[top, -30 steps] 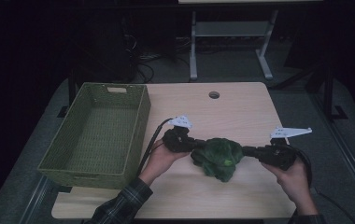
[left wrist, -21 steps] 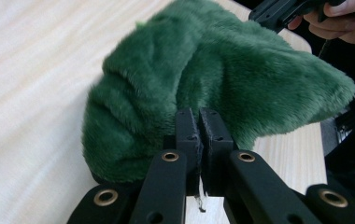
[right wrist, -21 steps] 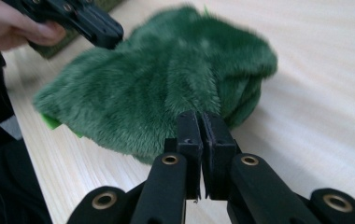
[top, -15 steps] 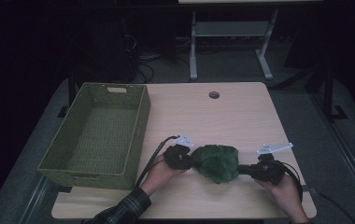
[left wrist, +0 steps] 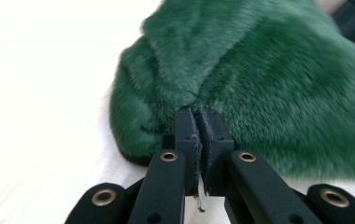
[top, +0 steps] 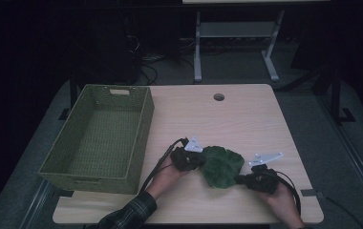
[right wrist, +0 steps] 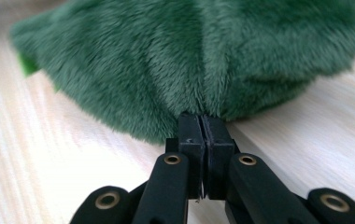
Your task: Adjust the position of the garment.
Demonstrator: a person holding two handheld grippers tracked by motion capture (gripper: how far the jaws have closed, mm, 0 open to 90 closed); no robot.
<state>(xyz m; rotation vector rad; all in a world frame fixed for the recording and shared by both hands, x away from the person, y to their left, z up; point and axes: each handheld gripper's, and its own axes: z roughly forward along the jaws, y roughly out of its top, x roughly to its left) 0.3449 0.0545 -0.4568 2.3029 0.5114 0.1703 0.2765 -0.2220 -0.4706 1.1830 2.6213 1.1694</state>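
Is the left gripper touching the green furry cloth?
Touching. In the left gripper view, the left gripper has its jaws closed on a pinched fold of the green furry cloth.

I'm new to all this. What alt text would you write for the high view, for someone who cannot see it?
Two hand-held black grippers, left gripper and right gripper, pinch opposite edges of a fuzzy dark green cloth lying on a pale wooden table. An empty green woven basket sits at the table's left side.

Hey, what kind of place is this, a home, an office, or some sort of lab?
Probably a lab or test room: a bare wooden desk with a cable hole, loose cables on the dark floor behind, and a metal stand. Nothing homely.
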